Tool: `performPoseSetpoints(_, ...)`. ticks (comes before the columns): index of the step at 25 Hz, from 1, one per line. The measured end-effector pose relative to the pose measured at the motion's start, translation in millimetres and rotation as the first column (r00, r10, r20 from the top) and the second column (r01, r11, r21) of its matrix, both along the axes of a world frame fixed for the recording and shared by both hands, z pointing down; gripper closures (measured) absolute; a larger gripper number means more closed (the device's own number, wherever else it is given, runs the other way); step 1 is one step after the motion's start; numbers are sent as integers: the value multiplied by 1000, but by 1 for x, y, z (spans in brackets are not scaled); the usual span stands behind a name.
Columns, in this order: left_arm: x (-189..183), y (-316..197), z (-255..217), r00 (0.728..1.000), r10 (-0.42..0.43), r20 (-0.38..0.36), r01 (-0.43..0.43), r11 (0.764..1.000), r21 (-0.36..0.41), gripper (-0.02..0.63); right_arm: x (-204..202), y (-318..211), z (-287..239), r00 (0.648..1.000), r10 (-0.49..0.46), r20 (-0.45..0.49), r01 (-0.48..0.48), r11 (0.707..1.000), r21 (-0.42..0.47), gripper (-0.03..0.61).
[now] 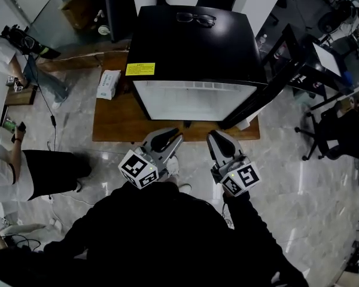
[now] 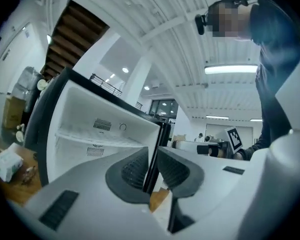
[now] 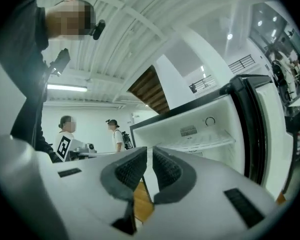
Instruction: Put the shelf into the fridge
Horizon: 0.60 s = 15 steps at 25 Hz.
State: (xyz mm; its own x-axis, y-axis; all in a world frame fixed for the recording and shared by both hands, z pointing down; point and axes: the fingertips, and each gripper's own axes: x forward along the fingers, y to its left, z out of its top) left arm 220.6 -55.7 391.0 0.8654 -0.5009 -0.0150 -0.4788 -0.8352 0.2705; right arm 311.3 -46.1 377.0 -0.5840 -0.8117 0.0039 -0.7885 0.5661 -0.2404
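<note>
Head view: a black fridge [image 1: 194, 46] stands on a low wooden table [image 1: 113, 124]. Its door [image 1: 258, 100] is swung open to the right, and the person stands facing the white inside.
Left gripper [image 1: 170, 135]: held level just short of the table's front edge and pointed at the fridge. The jaws are nearly together with a slim gap and nothing between them.
Right gripper [image 1: 215, 137]: beside the left one and aimed the same way. The jaws are closer still, with only a sliver of gap, and they are empty.
Shelf [image 2: 97, 136]: inside the fridge in the upper part, lying level below the rear vents. It also shows in the right gripper view [image 3: 207, 145].
Key relation: the shelf lies straight ahead of both pairs of jaws and apart from them. Its long axis runs across the fridge, side to side, and neither gripper is clearly nearer.
Stage, as judged: the shelf looks seated, so the placing seems done or nearly so.
Door: the right gripper is the nearer one, should the door need closing.
On top: glasses [image 1: 195, 18].
Front edge: a yellow label [image 1: 140, 69].
Table, left: a white pack [image 1: 108, 84].
</note>
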Motion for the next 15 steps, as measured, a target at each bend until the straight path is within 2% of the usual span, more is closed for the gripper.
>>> performPoseSetpoints(1,-1,8,-3,1000,0,18,0,1000,20,579,-5,6,-2,1000,-17,-11,17,1000,9,542)
performPoseSetpoints(3,-2,20,-7,999,-3,44,1,999,42,607,-14,19,-6,999,-48,-26,48,999,26,553)
performPoseSetpoints(8,-5,44,-15,998,-2,69,-2,998,61,607,-31,44,-20,993,-104,-52,108,992,70,571)
performPoseSetpoints(15,-1,67,-27,997,12,74,-19,995,98,607,-38,65,-29,990,-127,-58,132,986,98,571)
